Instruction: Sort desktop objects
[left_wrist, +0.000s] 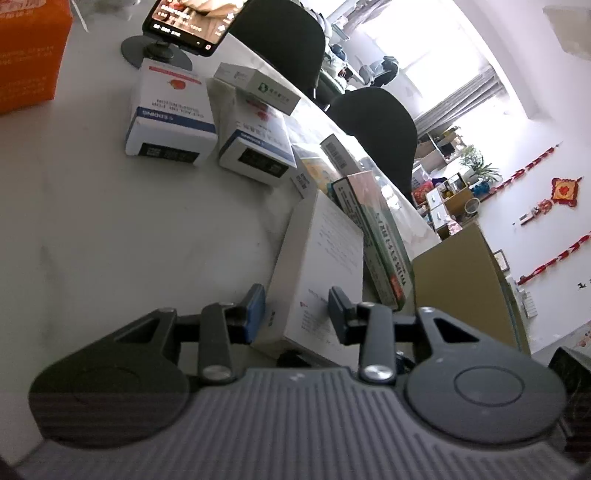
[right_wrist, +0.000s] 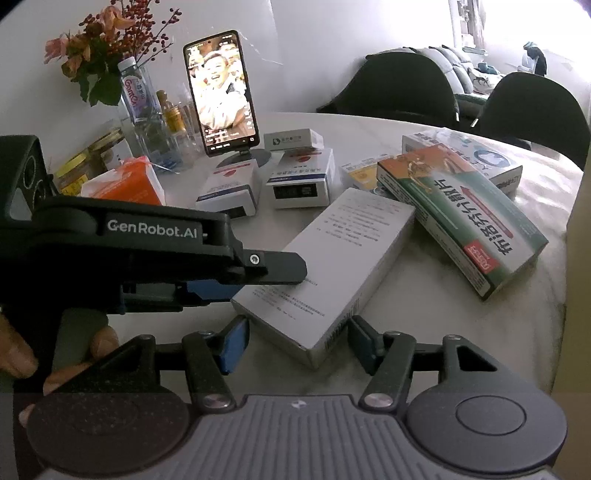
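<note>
Straddling the near end of a long white box (left_wrist: 317, 273), the left gripper (left_wrist: 295, 314) has its blue pads (left_wrist: 256, 314) spread, one on each side of the carton; whether either pad touches the cardboard cannot be told. In the right wrist view, the same white box (right_wrist: 328, 266) lies flat on the pale table (right_wrist: 424, 306), its near corner between the spread fingers of the right gripper (right_wrist: 295, 343), which close on nothing. The left gripper (right_wrist: 236, 284) enters that view from the left, beside the box's long edge, with a hand (right_wrist: 22, 354) around its handle. Just beyond the box, to its right, a green-and-white carton (right_wrist: 461, 218) rests tilted on other packs. Farther ahead stand two blue-and-white boxes (right_wrist: 299, 181) side by side, the right one carrying a small white box (right_wrist: 291, 138). Behind them a phone on a stand (right_wrist: 221, 92) shows a lit screen. An orange carton (right_wrist: 125, 181) sits ahead to the left.
</note>
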